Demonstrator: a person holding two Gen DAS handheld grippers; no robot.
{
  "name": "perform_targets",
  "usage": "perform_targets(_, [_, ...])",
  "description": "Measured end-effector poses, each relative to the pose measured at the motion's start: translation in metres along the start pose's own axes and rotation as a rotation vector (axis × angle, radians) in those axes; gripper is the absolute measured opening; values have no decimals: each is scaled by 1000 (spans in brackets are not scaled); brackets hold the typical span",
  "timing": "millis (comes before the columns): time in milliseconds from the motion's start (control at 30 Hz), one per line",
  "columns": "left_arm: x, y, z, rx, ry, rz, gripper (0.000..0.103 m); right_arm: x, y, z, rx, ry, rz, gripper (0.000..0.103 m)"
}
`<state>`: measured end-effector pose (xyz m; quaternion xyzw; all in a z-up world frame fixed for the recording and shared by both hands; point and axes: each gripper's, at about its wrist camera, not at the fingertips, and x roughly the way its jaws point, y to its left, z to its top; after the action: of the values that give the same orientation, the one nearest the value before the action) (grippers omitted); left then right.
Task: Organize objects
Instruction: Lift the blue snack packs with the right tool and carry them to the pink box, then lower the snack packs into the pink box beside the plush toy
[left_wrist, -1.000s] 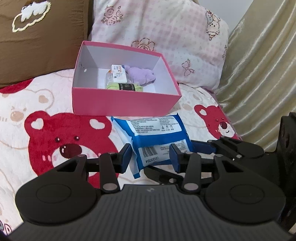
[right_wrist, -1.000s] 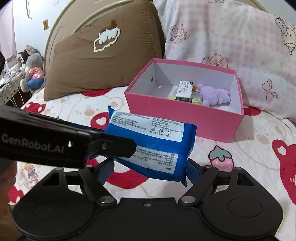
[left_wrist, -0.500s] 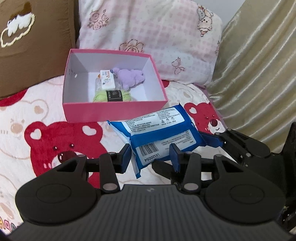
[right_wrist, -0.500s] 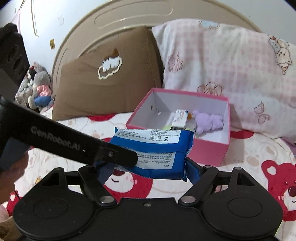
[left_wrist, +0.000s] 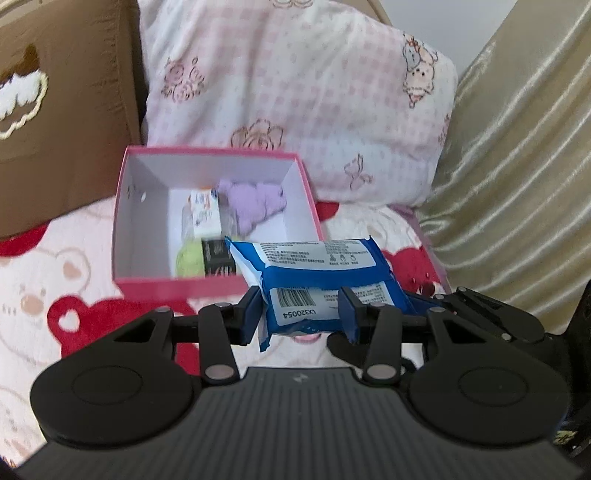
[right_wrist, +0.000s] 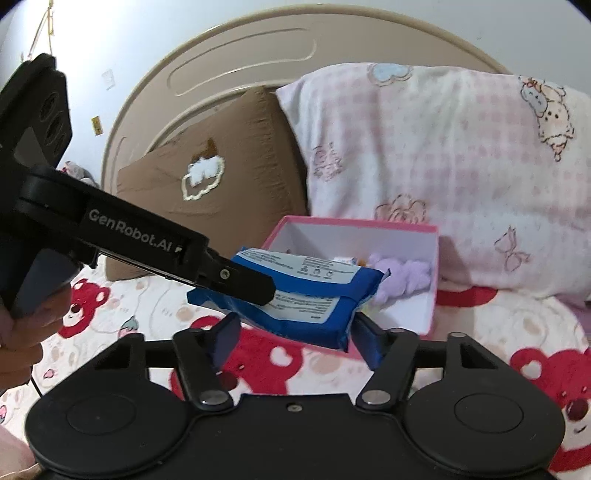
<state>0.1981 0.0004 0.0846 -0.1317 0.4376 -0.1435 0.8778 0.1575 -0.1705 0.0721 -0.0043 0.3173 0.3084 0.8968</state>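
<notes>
A blue wipes pack (left_wrist: 317, 273) with white labels hangs in the air, held from both ends. My left gripper (left_wrist: 301, 314) is shut on its near end. My right gripper (right_wrist: 295, 334) is shut on the other end of the pack (right_wrist: 299, 295). The pack hovers over the front right corner of a pink open box (left_wrist: 162, 288) on the bed, also in the right wrist view (right_wrist: 430, 295). Inside the box lie a purple plush (left_wrist: 255, 199), a small white carton (left_wrist: 205, 214) and a green item with a black band (left_wrist: 203, 258).
The bed has a red bear blanket (left_wrist: 74, 317). A pink checked pillow (left_wrist: 295, 88) and a brown pillow (left_wrist: 55, 92) stand behind the box. A gold curtain (left_wrist: 517, 166) hangs at the right. The headboard (right_wrist: 258, 55) is behind the pillows.
Both grippers have lifted the wipes pack off the blanket and carried it toward the box; it now overlaps the box's front right corner.
</notes>
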Motion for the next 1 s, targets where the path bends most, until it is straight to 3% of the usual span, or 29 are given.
perform_targets(333, [51,19,42,-26,-100,-60,42,41,-29,43,-97,-1,-73,61])
perform_targets(500, [98,45,59,-91,-77,-92,42,78,-44,59,-193,49,-106,61])
perform_targets(733, [158,66,66,-119,-63,-71,43,137,-60,58,-308,131,-165,61])
perform_targets(833, [176,69,60,-140,-74,-41,43,160,-71,57,-289,161,-163,61])
perform_targets(1000, [202,89,57,-212,-79,-57,43,187,-80,53,-299,190,-173,61])
